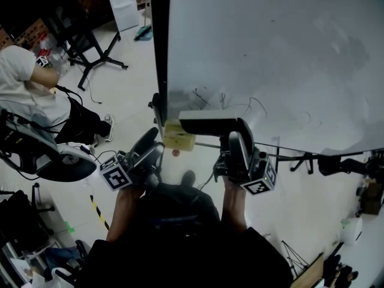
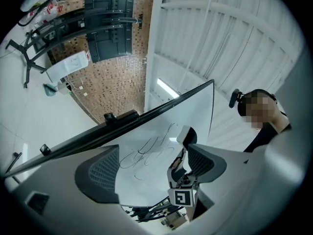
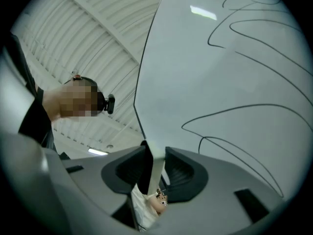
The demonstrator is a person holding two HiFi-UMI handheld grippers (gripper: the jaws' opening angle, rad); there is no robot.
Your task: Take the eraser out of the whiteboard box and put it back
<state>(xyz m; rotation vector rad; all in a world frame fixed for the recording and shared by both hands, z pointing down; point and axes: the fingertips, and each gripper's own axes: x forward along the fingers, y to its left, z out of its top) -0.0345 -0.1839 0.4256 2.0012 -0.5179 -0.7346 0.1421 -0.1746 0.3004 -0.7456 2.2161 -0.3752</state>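
Grey eraser is out, clenched in the right hand-held gripper; the left hand-held gripper hangs released, empty. Returning it to the yellowish box is not yet done.

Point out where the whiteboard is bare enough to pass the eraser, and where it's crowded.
The whiteboard is bare across its top and right in the head view. Scribbles crowd its lower left, where the right gripper holds the eraser. The open left gripper sits beside the yellowish box at that corner.
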